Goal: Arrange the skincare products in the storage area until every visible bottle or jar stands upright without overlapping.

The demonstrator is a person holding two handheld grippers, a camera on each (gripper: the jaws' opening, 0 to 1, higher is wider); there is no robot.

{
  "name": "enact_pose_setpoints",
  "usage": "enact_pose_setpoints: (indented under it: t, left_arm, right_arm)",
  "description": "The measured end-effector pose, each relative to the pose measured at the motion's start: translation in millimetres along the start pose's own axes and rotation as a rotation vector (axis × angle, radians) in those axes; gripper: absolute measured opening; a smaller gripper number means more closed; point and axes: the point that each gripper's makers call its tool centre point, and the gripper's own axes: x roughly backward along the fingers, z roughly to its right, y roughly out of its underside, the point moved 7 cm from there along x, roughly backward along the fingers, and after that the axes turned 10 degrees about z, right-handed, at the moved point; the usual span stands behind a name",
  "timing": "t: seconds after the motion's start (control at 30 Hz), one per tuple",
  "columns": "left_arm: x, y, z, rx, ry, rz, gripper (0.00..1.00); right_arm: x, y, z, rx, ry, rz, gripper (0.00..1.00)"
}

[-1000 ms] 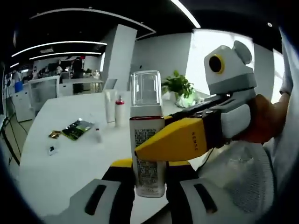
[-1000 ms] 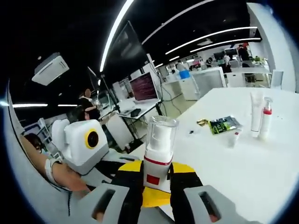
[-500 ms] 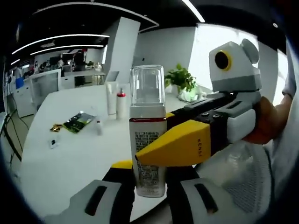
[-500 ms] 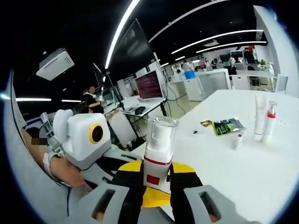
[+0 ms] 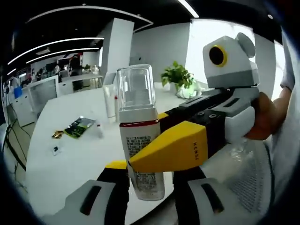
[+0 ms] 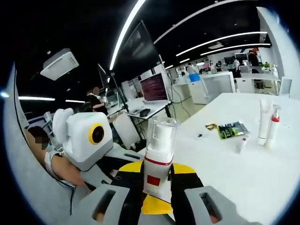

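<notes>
A white spray bottle (image 5: 140, 140) with a red band and a clear cap is held up over the white table (image 5: 65, 164). My left gripper (image 5: 146, 177) is shut on its lower body. My right gripper (image 6: 157, 180) is shut on the same bottle (image 6: 158, 159) from the side, and its yellow finger (image 5: 173, 147) crosses the label. In the right gripper view the left gripper's yellow finger (image 6: 157, 206) shows under the bottle. Far off on the table stand a white tube (image 6: 263, 121), a red-necked pump bottle (image 6: 273, 126) and a small bottle (image 6: 242, 143).
A green packet (image 6: 233, 130) and a small gold wrapper (image 6: 211, 125) lie near the standing products. A potted plant (image 5: 178, 80) sits at the table's far side. A person's hand (image 5: 265, 119) holds the right gripper. Desks and monitors (image 6: 154, 86) stand beyond the table.
Both grips on the spray bottle are unchanged. In the left gripper view the bottle now sits closer and leans slightly left. The background has shifted a little with the hands.
</notes>
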Motion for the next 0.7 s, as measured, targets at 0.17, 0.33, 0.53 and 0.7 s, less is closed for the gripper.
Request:
enact_pose_setpoints:
  t: [0.17, 0.33, 0.53, 0.7]
  left_arm:
    - [2.0, -2.1, 2.5, -0.001, 0.006, 0.013, 0.31]
    - [3.4, 3.0, 0.4, 0.010, -0.002, -0.002, 0.26]
    - [2.5, 2.1, 1.8, -0.011, 0.001, 0.003, 0.26]
    - [2.8, 2.9, 1.6, -0.020, -0.001, -0.011, 0.27]
  right_arm:
    - [0.0, 0.5, -2.5, -0.002, -0.016, -0.002, 0.14]
    - [1.0, 0.2, -3.5, 0.005, -0.018, 0.005, 0.14]
    - [2.6, -0.8, -0.6, 0.002, -0.007, 0.012, 0.14]
    - [4.7, -3.8, 2.8, 0.009, 0.009, 0.024, 0.14]
